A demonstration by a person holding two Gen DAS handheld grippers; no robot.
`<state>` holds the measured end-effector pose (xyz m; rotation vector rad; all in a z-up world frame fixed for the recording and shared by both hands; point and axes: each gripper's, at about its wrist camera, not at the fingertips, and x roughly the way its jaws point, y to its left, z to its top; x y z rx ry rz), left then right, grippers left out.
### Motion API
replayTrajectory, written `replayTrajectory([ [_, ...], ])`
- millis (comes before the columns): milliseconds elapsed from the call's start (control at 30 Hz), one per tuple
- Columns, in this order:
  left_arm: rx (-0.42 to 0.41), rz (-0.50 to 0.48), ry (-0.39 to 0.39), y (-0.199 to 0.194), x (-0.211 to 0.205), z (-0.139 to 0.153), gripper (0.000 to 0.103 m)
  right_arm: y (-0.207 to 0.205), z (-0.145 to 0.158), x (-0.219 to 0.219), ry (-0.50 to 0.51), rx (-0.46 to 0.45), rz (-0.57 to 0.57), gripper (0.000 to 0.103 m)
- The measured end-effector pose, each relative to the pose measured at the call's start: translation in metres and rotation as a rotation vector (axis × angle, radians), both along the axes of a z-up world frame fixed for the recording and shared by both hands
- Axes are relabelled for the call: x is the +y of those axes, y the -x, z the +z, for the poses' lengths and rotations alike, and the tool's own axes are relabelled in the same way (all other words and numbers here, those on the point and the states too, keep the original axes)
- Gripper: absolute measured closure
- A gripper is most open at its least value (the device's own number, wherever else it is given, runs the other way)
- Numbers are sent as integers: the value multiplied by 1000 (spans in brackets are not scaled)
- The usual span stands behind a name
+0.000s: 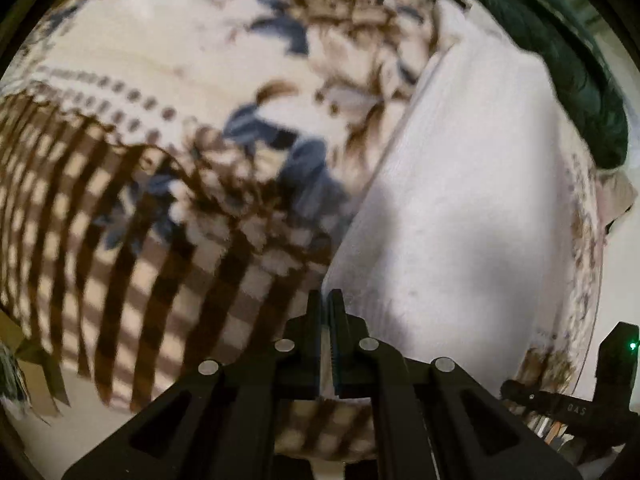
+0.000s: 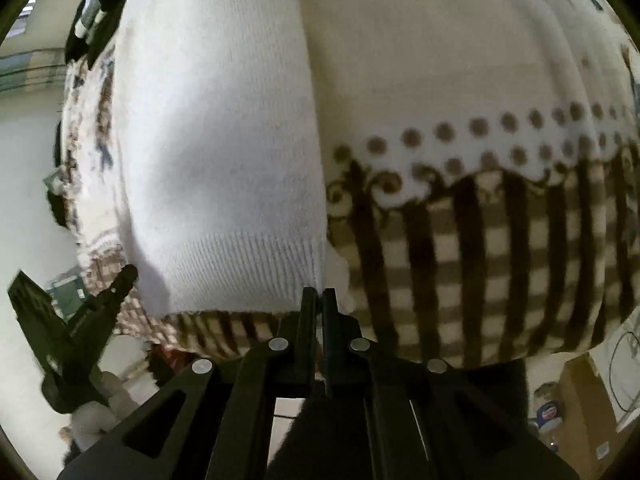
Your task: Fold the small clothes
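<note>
White knit garment (image 2: 224, 152) on patterned blanket (image 2: 480, 248), left gripper (image 1: 329, 300) and right gripper (image 2: 319, 296) each pinching its hem (2 corners).

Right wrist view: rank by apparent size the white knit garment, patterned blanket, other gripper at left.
1. patterned blanket: most of the frame.
2. white knit garment: a close second; it looks large partly from nearness to the camera.
3. left gripper: smallest by far.

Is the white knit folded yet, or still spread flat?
Cannot tell. The white knit lies smooth on the patterned blanket, ribbed hem nearest the right tongs; its far end is cut off.
</note>
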<state>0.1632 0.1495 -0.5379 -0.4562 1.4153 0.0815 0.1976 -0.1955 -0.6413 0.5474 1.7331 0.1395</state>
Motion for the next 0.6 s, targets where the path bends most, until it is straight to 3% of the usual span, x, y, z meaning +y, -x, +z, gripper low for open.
replayTrajectory([
  [100, 23, -33, 44, -9, 3, -22, 100, 3, -21, 10, 85, 26, 0, 101],
  [167, 21, -44, 98, -12, 6, -20, 98, 0, -34, 15, 83, 48, 11, 100],
  [267, -1, -41, 185, -11, 15, -3, 92, -9, -25, 18, 62, 37, 5, 97],
  [300, -26, -34, 210, -9, 19, 4, 79, -11, -20, 16, 42, 40, 8, 92],
  [333, -45, -25, 226, -8, 23, 9, 58, -12, -15, 13, 37, 37, 10, 87],
  [400, -83, -8, 279, -11, 28, 7, 36, -10, 2, -5, 1, 3, -5, 50],
  [533, -38, -58, 348, -36, 20, -25, 36, -6, 8, -23, -50, -39, -34, 43],
  [600, -9, -104, 326, -49, 10, -39, 36, -4, -7, -31, -70, -17, -65, 43],
])
